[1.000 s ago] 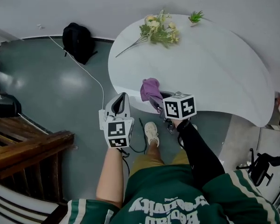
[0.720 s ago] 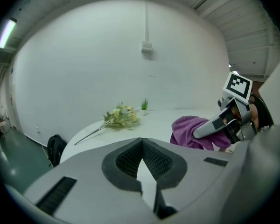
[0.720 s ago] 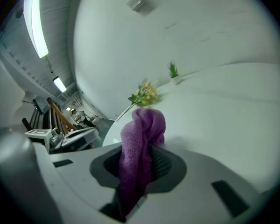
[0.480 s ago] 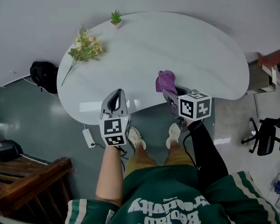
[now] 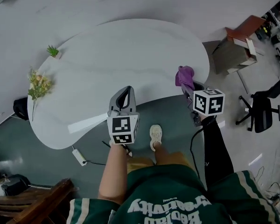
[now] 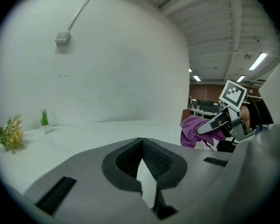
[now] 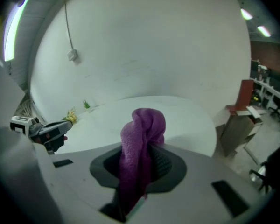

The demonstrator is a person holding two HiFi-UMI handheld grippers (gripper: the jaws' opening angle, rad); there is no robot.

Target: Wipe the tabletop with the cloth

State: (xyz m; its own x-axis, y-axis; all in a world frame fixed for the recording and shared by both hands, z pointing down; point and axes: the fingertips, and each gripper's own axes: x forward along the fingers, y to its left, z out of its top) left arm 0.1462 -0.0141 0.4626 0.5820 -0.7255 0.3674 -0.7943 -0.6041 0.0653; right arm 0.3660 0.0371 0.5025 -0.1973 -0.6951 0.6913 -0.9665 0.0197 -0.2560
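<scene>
The white rounded tabletop (image 5: 130, 50) fills the middle of the head view. A purple cloth (image 5: 185, 74) hangs bunched over the table's right front edge, and my right gripper (image 5: 189, 86) is shut on it. In the right gripper view the cloth (image 7: 142, 125) stands up between the jaws of the right gripper (image 7: 149, 148), above the table (image 7: 186, 113). My left gripper (image 5: 125, 91) hovers at the table's front edge with its jaws shut on nothing. In the left gripper view the left gripper (image 6: 142, 142) faces the table (image 6: 84, 132), with the cloth (image 6: 194, 130) to its right.
A small potted plant (image 5: 52, 51) and a bunch of artificial flowers (image 5: 38, 84) lie at the table's left end. A brown-topped cabinet (image 5: 239, 40) and a black office chair (image 5: 261, 110) stand to the right. A power strip (image 5: 79, 157) lies on the floor.
The person has walked round toward the table's right end, so the table and flowers have slid left in the head view. Both grippers keep their pose, and the cloth stays held.
</scene>
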